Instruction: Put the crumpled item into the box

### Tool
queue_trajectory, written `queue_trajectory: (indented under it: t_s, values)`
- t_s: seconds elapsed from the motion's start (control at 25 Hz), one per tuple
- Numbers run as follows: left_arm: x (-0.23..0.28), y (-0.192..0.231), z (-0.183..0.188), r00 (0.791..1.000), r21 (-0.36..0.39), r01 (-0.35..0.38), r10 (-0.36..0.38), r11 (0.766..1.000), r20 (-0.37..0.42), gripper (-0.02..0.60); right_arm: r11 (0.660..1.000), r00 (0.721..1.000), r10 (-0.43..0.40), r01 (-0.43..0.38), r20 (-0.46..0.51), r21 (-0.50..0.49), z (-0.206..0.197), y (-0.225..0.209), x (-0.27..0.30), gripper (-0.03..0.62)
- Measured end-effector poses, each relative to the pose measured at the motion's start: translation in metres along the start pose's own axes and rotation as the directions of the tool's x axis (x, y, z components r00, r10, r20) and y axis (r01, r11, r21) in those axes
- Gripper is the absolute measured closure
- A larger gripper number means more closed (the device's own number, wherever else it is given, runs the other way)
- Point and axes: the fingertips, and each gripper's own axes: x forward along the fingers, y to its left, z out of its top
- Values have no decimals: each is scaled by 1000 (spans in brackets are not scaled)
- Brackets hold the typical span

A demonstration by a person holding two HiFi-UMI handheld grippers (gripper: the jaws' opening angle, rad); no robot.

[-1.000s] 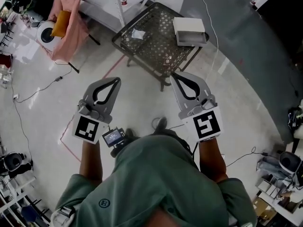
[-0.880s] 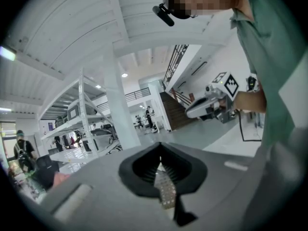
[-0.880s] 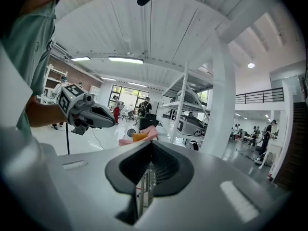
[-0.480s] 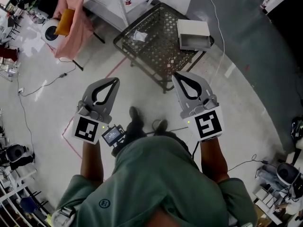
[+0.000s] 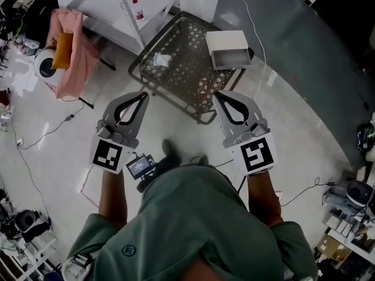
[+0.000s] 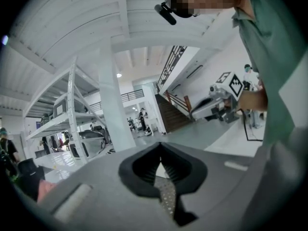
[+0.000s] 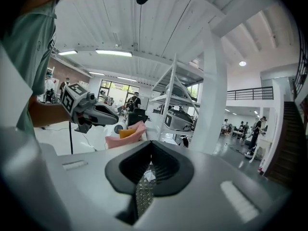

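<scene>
The crumpled item (image 5: 159, 58), a small white wad that looks like paper or tissue, lies on the mesh table (image 5: 187, 79) toward its ten o'clock side. The box (image 5: 227, 41) sits well apart from it at the table's two o'clock corner. It is a shallow, pale box, and its open face appears to be turned toward the person.

Both hands hover short of the table's near edge, on the six o'clock side. The left tongs (image 5: 142, 96) are clenched tip to tip with nothing between them. The right tongs (image 5: 218, 94) are likewise pressed together and empty. In the right gripper view only the mesh and the white wad show through the loop behind the tips, so the wad is seen through it and is not held.

The task looks barely begun, with the approach in progress and no grasp made yet.

I judge the wad to be very light, soft and springy. It should squash under the tips rather than resist, and it should not slip or break. A pinch across its bulkiest middle, coming from above, seems safest. A nip on a loose outer fold could let it unfurl or drop. Being so light, it could skid across the mesh if nudged sideways, and a tip could catch in the table's holes. The tongs must be released wide before they come down.
</scene>
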Motion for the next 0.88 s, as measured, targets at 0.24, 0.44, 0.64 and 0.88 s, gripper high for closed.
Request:
queue_trajectory:
  t_s: [0.24,0.44,0.64,0.88]
  values:
    - [19,59,-14,998,19,57,-57,998,25,578,999,999,-47,47,-14,9,14,-6,57,588]
    - [27,97,-32,996,5,86,-86,996,35,578,996,996,-84,85,-31,18,20,-11,97,588]
    - [46,120,-48,995,-1,96,-96,995,27,578,997,996,-77,77,-44,9,17,-23,127,588]
    - [89,128,-64,998,-10,64,-64,998,-26,578,1000,999,-21,22,-39,18,-2,-62,150,588]
